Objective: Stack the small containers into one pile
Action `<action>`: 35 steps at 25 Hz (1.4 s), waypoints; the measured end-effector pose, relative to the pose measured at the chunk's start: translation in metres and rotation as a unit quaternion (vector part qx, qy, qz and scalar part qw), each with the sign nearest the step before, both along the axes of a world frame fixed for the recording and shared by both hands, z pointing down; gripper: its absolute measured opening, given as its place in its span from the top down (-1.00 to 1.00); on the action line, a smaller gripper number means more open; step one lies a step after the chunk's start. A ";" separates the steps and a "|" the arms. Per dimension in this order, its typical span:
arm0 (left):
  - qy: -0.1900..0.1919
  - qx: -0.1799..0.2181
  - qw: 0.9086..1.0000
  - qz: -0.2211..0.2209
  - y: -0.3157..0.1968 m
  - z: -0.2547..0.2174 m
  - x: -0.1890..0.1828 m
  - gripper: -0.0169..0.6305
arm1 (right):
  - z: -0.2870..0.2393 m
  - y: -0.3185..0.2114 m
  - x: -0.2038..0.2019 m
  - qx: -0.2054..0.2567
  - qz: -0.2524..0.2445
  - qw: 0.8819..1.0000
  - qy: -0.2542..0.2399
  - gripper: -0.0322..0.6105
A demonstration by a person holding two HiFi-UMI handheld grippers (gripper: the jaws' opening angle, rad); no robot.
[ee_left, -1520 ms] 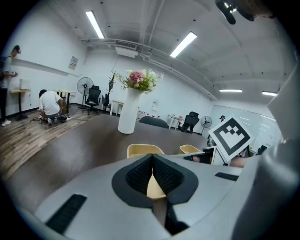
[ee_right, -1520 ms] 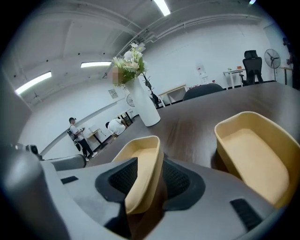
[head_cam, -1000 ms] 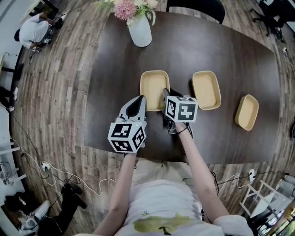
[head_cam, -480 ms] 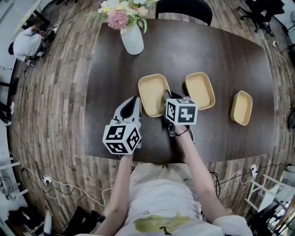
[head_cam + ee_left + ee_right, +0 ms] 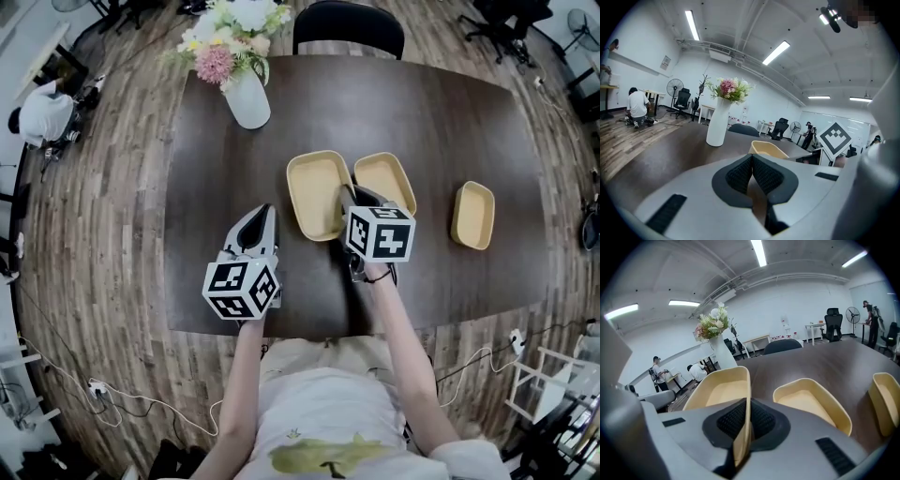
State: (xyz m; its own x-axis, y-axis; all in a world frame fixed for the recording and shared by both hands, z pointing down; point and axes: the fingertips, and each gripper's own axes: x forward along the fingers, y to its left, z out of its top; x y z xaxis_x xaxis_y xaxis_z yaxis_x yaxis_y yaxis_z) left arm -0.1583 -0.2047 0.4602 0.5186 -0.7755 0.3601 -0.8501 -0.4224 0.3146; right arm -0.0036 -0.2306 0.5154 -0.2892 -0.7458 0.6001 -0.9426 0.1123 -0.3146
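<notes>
Right hand-held gripper pinches leftmost container rim; left hand-held gripper closed, empty.

Bare surface spans the upper right. A vase blocks the upper left; the middle container and right container leave a gap between them.

Your left claw has its jaws pressed together with nothing between them, and it points away from you, tipped slightly down. Your right claw is clamped on the side wall of a container and angled down more steeply. Both bare forearms reach forward, and your right forearm is stretched farther than your left forearm.
</notes>
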 end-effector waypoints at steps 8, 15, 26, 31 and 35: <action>0.005 0.000 1.000 0.010 0.008 -0.005 0.042 0.87 | -0.017 0.003 0.057 0.018 0.017 1.000 -0.004 0.81; 0.007 -0.005 1.000 0.022 0.009 -0.008 0.080 0.87 | -0.023 -0.006 0.097 0.019 0.020 1.000 0.000 0.81; 0.002 -0.018 1.000 0.019 0.010 0.002 0.123 0.87 | -0.004 -0.011 0.139 0.000 -0.013 1.000 0.009 0.81; -0.002 -0.025 1.000 0.014 0.008 0.007 0.131 0.87 | 0.007 -0.012 0.145 -0.011 -0.030 0.999 0.012 0.81; -0.004 -0.029 1.000 0.010 0.008 0.011 0.135 0.87 | 0.017 -0.011 0.148 -0.020 -0.037 0.999 0.016 0.81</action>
